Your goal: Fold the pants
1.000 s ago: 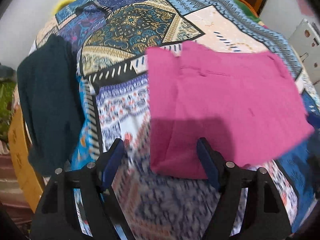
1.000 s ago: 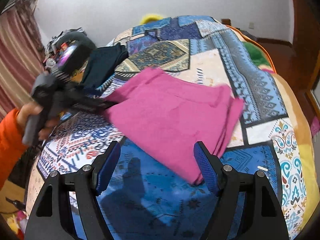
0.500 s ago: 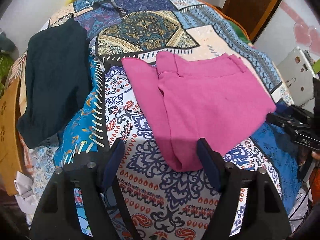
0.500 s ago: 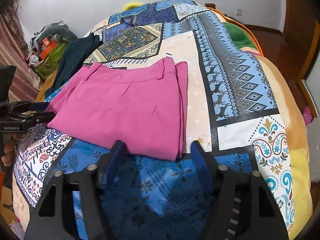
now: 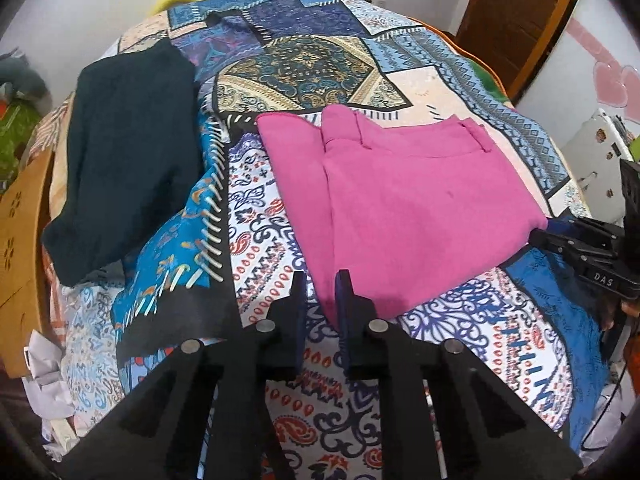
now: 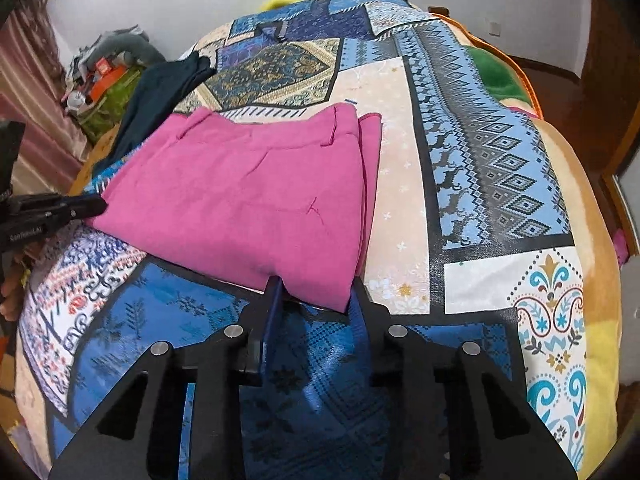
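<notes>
The pink pants (image 5: 408,208) lie folded flat on the patterned bedspread (image 5: 304,64), waistband toward the far side; they also show in the right wrist view (image 6: 256,196). My left gripper (image 5: 322,280) sits just short of their near left corner, its jaws narrowed to a small gap with nothing between them. My right gripper (image 6: 314,288) sits at the pants' near right corner, its jaws partly closed, with the cloth's edge lying between the fingertips. Whether it grips the cloth I cannot tell. Each gripper shows at the other view's edge.
A dark green garment (image 5: 128,152) lies on the bed's left side, also seen in the right wrist view (image 6: 160,96). A wooden board (image 5: 20,248) stands left of the bed. Clutter (image 6: 108,76) sits by the curtain. A door (image 5: 520,16) stands far right.
Both grippers have narrowed from wide open. The pants have settled flat on the bed, and both grippers have drawn back to their near corners.
</notes>
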